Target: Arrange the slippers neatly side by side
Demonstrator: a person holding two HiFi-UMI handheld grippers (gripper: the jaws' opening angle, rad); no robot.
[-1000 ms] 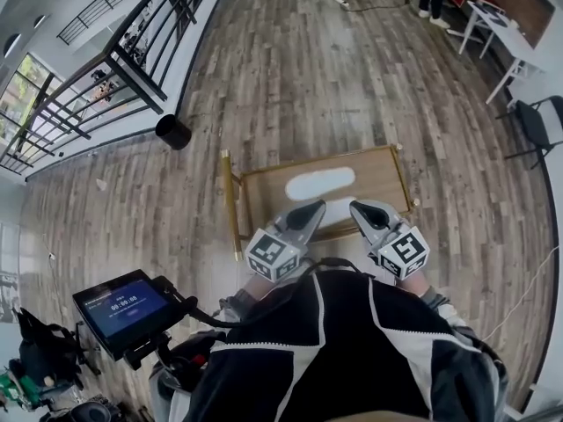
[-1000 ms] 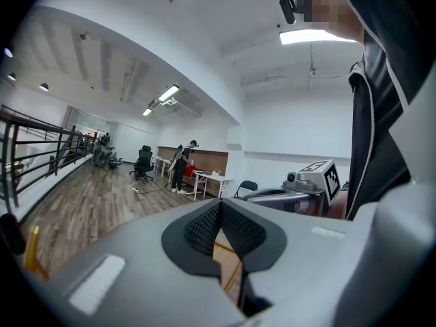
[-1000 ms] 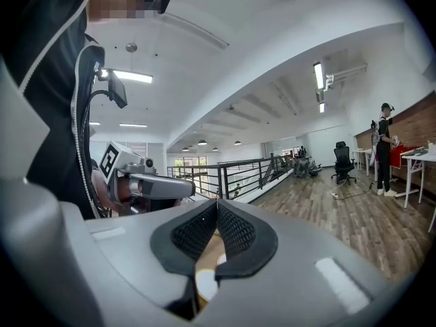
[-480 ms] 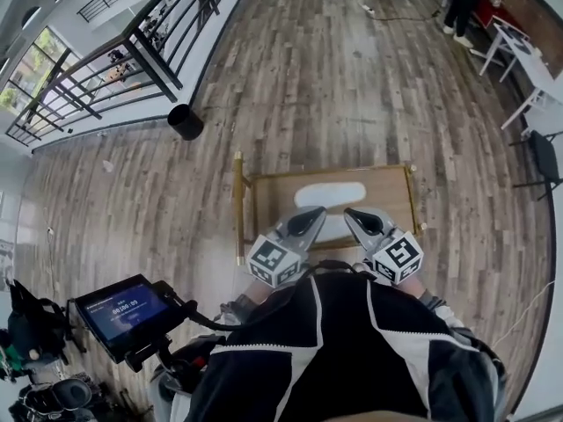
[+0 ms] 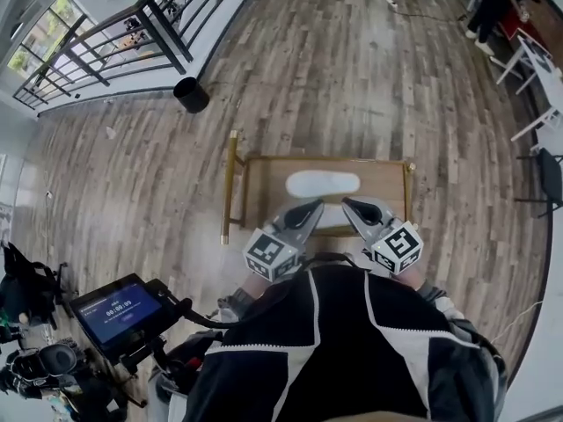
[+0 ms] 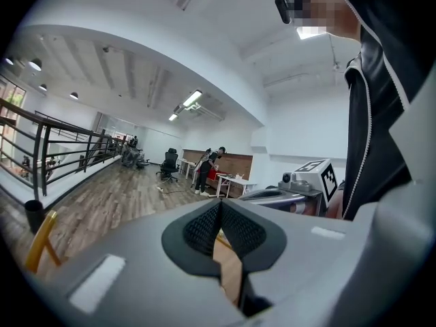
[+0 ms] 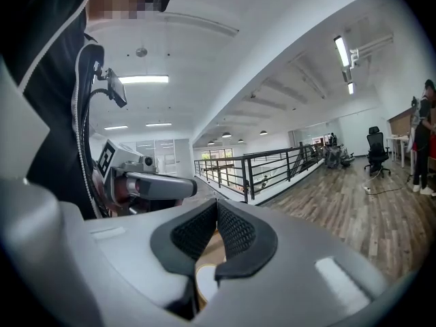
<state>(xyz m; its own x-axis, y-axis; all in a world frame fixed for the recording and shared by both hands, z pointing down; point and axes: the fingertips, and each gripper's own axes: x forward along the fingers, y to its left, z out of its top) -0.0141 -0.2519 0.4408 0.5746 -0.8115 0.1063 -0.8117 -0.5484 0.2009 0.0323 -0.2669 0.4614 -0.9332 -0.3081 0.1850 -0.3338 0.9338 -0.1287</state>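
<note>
Both claws are clenched on nothing. The left gripper (image 5: 313, 209) and right gripper (image 5: 349, 205) are held close to the person's chest, tips angled toward each other above the near edge of a low wooden table (image 5: 264, 192). One white slipper (image 5: 323, 184) lies flat on the table, crosswise, just beyond both tips.

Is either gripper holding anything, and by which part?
Nothing is held. The left gripper and right gripper are both shut and empty; the white slipper lies untouched on the table.
</note>
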